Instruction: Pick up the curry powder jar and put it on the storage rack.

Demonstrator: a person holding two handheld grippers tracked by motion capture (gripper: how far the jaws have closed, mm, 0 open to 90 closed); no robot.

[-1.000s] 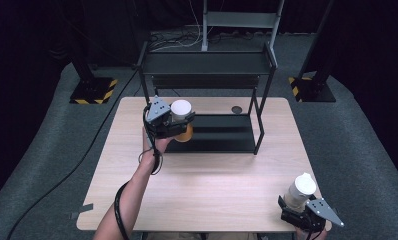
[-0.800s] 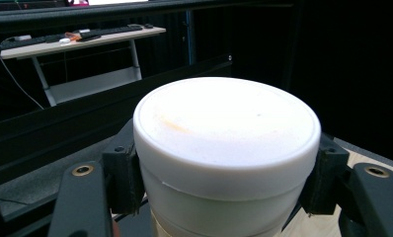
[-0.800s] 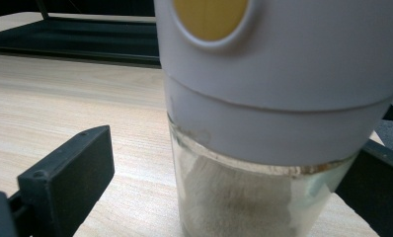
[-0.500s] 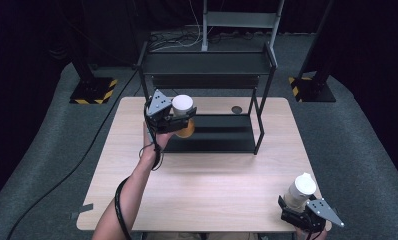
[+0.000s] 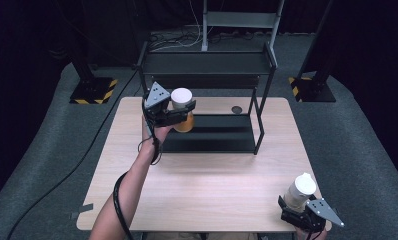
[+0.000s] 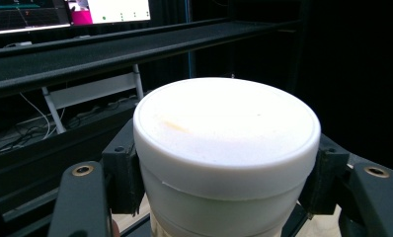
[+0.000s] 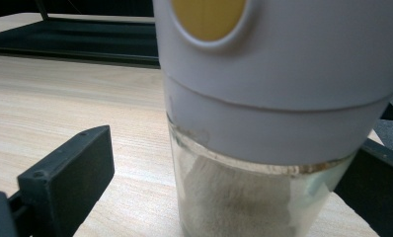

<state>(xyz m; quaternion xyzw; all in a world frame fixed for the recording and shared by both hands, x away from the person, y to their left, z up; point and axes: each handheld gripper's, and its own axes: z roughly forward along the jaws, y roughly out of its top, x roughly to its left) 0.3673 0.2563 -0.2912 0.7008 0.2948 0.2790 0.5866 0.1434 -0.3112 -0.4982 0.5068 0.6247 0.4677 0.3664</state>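
My left gripper point(image 5: 179, 116) is shut on an orange jar with a white lid point(image 5: 182, 96), held upright in the air at the left front corner of the black two-tier rack point(image 5: 207, 62). In the left gripper view the white lid point(image 6: 226, 128) sits between both jaws, which press on its sides, below the level of the top shelf point(image 6: 110, 49). At the table's near right corner my right gripper point(image 5: 296, 209) has a clear jar of white powder with a white lid point(image 5: 302, 189) between its jaws. Its left finger point(image 7: 71, 168) stands apart from the glass point(image 7: 234, 197), with wood showing in the gap.
The rack's lower shelf point(image 5: 212, 135) lies on the back of the wooden table point(image 5: 212, 185). A small dark round disc point(image 5: 236, 109) rests on the table under the rack. Striped stand bases point(image 5: 94, 91) point(image 5: 312, 87) flank the table on the floor.
My left gripper has crept slightly up and toward the rack with the orange jar. The right gripper and its jar have stayed put.
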